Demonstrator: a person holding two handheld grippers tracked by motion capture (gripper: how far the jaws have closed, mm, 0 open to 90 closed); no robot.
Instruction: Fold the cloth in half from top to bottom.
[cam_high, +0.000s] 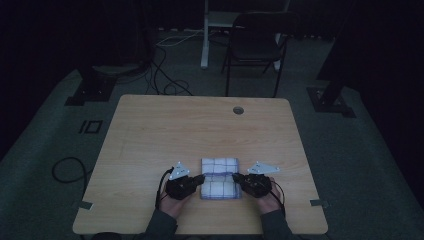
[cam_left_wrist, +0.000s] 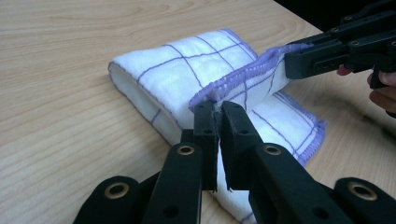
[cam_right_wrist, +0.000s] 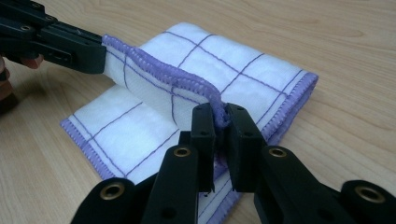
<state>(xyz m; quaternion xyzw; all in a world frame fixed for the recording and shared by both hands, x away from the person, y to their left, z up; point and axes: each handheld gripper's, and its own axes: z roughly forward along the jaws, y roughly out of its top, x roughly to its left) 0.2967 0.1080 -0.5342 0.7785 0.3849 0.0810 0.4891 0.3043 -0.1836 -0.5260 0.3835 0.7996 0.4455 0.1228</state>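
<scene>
While both tongs (cam_left_wrist: 218, 116) (cam_right_wrist: 220, 119) pinch its hem, the cloth (cam_high: 220, 178) lies folded.

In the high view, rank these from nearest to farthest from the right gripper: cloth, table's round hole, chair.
1. Cloth, gripped at its edge, just left of the right gripper.
2. Round hole, near the table's far edge.
3. Chair, on the floor beyond the table.
</scene>
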